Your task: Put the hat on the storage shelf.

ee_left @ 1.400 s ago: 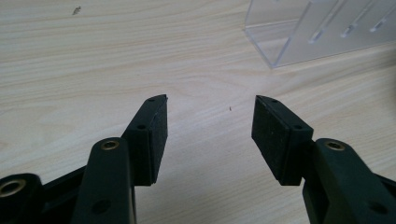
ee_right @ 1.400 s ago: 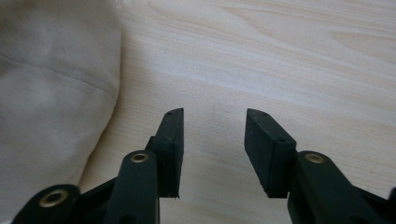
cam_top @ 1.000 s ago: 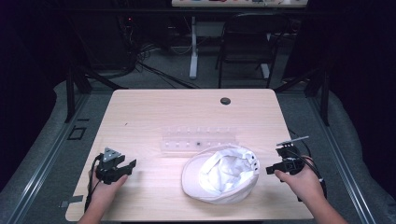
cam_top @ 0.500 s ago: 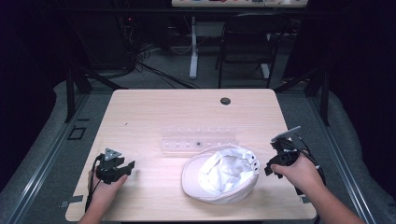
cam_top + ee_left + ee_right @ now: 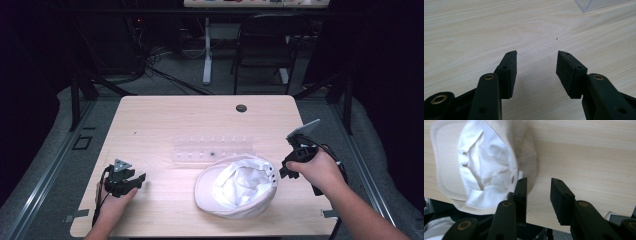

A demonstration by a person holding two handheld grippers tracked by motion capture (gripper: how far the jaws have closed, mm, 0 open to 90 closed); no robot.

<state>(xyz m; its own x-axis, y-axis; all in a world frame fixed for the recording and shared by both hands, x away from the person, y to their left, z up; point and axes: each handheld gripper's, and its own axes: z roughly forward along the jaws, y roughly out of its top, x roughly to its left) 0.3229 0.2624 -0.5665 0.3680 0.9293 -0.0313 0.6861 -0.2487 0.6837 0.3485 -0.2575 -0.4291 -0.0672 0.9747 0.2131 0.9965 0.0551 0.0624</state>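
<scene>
A white cap [image 5: 235, 186] lies upside down on the wooden table [image 5: 165, 120], right of centre. My right gripper [image 5: 284, 172] is raised just past the cap's right rim and tilts down toward it. In the right gripper view [image 5: 539, 180] its jaws stand apart and have just been closing, with bare wood between them. The cap [image 5: 481, 162] lies to their left, and one fingertip [image 5: 522, 185] overlaps its edge. My left gripper [image 5: 139, 179] rests low near the table's front left. It is open [image 5: 536, 53] over bare wood.
A clear plastic tray [image 5: 212, 148] lies just behind the cap, and its corner [image 5: 596, 3] shows in the left gripper view. A dark round grommet [image 5: 241, 108] sits near the table's far edge. A chair [image 5: 265, 45] and cables stand beyond the table.
My right hand has lifted, tipped downward and moved in toward the cap's rim. Its jaws look narrower. The left hand and the cap have stayed put.
</scene>
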